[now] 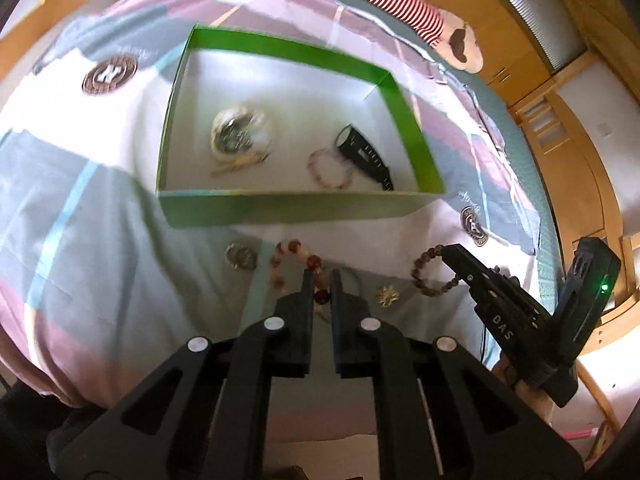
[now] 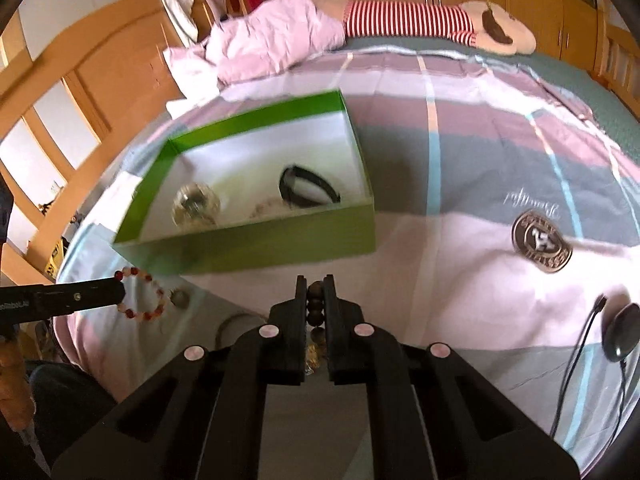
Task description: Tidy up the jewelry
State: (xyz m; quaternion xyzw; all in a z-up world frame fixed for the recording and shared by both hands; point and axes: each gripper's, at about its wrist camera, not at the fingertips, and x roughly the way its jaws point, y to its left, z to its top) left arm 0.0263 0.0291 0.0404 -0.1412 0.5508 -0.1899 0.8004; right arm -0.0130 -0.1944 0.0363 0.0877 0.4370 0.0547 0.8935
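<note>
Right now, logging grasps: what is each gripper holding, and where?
Left gripper pinches the red-and-white bead bracelet by its near side; right gripper the brown bead bracelet likewise.

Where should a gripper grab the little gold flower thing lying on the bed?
Grip the gold flower piece across its outer edge, coming straight down from above. It lies flat on the bedspread, so nothing sticks up to pinch. The view is blurry, so finer detail is unclear.

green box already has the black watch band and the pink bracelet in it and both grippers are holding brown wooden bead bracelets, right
Not quite: only the right gripper holds the brown wooden bead bracelet. The left gripper is shut on the red and white bead bracelet, as the right wrist view shows. The green box does hold the black watch band and pink bracelet.
</note>
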